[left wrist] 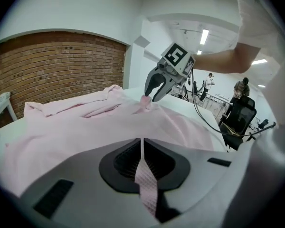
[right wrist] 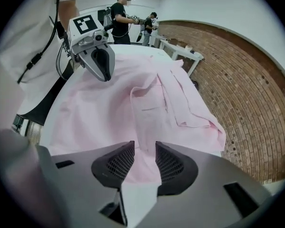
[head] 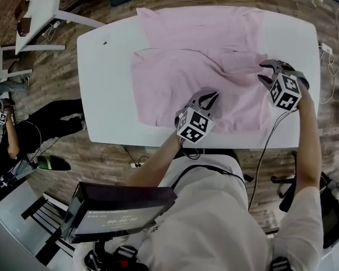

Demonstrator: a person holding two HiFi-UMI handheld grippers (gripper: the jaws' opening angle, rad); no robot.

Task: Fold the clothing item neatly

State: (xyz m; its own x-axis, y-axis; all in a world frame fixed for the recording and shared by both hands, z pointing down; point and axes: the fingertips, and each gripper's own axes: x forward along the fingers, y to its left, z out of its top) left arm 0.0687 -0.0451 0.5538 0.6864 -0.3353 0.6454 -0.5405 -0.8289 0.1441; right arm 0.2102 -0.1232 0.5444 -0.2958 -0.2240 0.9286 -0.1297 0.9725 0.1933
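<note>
From the head view, a person in a light T-shirt stands at a white table (head: 107, 72) on a wooden floor (head: 62, 66). At the far left another person (head: 11, 145) sits low on the floor. At lower left is a dark screen (head: 121, 210); it shows pale digits too blurred to read.

A pink shirt (head: 198, 61) lies spread over the middle and right of the table, rumpled, with one edge folded inward.

The left gripper (head: 208, 99) sits at the shirt's near edge. Its marker cube (head: 195, 126) carries black-and-white square patterns, not words. The left gripper view shows its jaws clenched on a thin fold of the pink cloth, a strip of which hangs down between the pads.

The right gripper (head: 263, 72) rests on the shirt near the table's right side. The right gripper view shows its jaws standing apart, released, with a raised ridge of the cloth running between them and neither pad pressing it.

Only the left gripper view shows the right gripper's tips touching a small peak of fabric. It also shows a brick wall (left wrist: 57, 65), ceiling lights (left wrist: 204, 36) and a black chair (left wrist: 240, 120). Only the right gripper view shows a stitched pocket (right wrist: 149, 112) on the shirt and people standing (right wrist: 121, 18) at the far end of the room.
</note>
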